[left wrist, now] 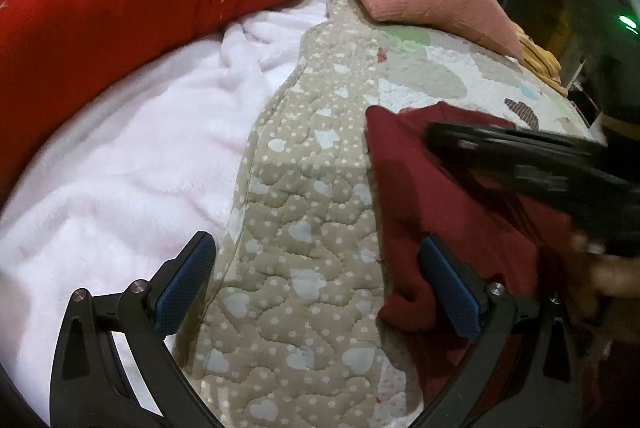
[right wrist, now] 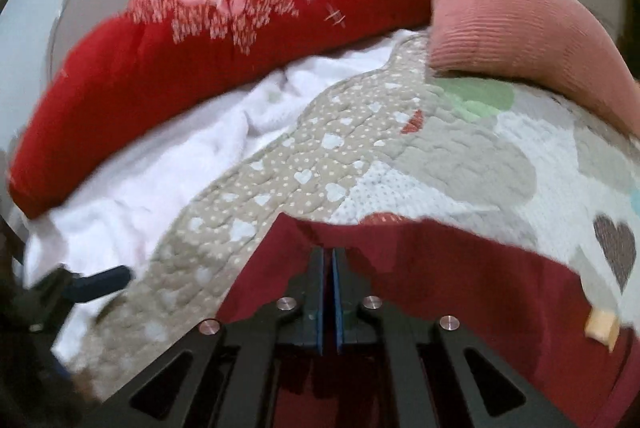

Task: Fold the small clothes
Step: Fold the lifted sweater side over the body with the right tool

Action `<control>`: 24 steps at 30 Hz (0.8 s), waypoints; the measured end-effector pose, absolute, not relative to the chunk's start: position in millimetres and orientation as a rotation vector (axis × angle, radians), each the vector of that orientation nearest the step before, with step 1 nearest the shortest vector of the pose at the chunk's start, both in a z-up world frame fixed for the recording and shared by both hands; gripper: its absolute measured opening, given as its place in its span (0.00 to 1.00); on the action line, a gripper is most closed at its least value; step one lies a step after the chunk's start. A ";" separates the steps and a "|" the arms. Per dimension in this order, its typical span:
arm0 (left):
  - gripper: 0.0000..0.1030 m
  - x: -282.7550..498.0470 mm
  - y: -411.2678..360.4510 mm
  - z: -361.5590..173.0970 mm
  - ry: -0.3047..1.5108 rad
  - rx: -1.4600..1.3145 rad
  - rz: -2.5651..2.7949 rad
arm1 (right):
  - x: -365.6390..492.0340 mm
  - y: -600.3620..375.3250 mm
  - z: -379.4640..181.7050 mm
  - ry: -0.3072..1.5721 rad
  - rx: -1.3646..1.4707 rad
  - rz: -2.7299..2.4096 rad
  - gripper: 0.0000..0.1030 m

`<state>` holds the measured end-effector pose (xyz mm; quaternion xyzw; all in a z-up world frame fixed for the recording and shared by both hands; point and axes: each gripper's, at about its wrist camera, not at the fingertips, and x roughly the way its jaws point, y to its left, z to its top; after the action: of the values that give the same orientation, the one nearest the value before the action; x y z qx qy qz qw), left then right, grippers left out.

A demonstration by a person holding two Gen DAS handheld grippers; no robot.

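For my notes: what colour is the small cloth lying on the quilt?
Dark red, plain, no pattern. The small cloth shows best in the right wrist view.

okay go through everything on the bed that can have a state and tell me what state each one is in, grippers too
Dark red garment: lying on the heart-patterned quilt, partly folded, top edge rumpled.
Right gripper: shut, over the garment; whether it pinches cloth is unclear.
Left gripper: open, empty, beside the garment's edge.
White fleece blanket: spread, wrinkled.
Red quilted comforter: bunched into a roll.
Pink ribbed cushion: resting on the quilt.
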<state>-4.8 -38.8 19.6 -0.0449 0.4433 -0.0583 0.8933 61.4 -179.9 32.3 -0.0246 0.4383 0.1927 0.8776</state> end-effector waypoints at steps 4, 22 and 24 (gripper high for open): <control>1.00 -13.3 -41.0 33.0 0.859 -0.134 -0.193 | 27.1 -233.0 56.5 0.882 0.043 0.327 0.40; 1.00 -6.5 -76.8 17.4 0.892 -0.009 -0.154 | -28.4 -357.4 49.1 0.864 0.020 -0.128 0.43; 1.00 -7.9 -77.1 18.1 0.889 -0.005 -0.152 | -45.5 -356.2 55.1 0.853 0.025 -0.111 0.43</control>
<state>-7.9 -77.1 18.1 -0.0024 0.4297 -0.0735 0.9000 -45.5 -356.2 55.1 0.0121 0.4133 -0.0537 0.9089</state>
